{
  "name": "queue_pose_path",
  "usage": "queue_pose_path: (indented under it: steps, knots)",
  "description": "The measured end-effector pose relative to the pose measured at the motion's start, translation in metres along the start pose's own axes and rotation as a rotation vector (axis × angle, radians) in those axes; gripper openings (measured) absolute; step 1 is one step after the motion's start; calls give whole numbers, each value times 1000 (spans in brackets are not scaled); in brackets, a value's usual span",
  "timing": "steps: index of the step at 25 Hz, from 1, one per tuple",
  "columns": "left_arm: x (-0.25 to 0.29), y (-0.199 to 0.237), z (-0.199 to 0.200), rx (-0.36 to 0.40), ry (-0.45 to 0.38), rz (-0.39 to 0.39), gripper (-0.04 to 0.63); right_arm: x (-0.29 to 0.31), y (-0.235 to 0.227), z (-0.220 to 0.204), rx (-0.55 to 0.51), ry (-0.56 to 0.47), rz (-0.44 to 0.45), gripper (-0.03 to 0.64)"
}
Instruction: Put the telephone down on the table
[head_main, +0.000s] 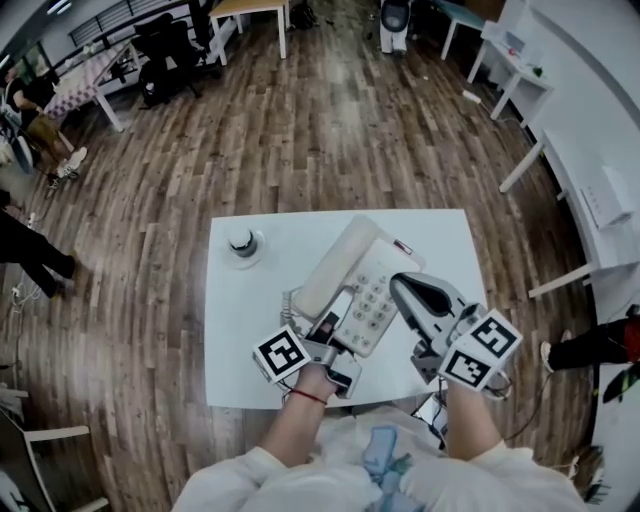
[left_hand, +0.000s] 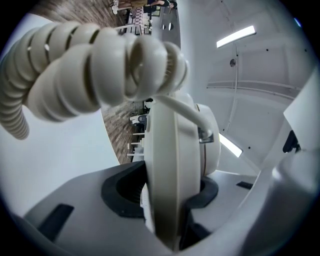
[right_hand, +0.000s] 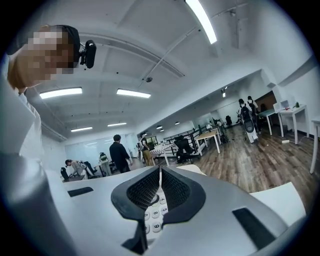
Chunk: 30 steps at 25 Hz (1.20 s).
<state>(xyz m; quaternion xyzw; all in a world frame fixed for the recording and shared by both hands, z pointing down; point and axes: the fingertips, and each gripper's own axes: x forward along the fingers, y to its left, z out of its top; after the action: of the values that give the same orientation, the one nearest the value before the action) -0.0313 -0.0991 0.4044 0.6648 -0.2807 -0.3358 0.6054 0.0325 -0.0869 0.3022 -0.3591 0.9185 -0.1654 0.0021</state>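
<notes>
Left tongs (head_main: 333, 338) clamped on the telephone (head_main: 345, 265); right tongs (head_main: 405, 290) closed, empty, over its keypad (head_main: 372, 305). We note it near the worktop (head_main: 235, 340) front edge.

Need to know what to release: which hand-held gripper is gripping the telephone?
The left hand-held gripper: its jaws clamp the telephone near the coiled cord. The right hand-held gripper is shut on nothing, over the keypad.

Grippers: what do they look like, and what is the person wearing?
Both the left gripper and right gripper are grey with black ribbed pads. Each carries a white cube with black square markers. Pale sleeves, and a red band on the left wrist.
</notes>
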Motion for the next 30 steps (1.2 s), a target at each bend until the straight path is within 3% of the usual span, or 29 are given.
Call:
queue_pose_path:
  steps: [14, 30]
  knots:
    - [-22, 58, 43, -7, -359, 61, 172, 40, -17, -46, 70, 89, 86, 35]
    - [-35, 137, 75, -24, -598, 73, 168, 73, -31, -117, 99, 205, 161, 35]
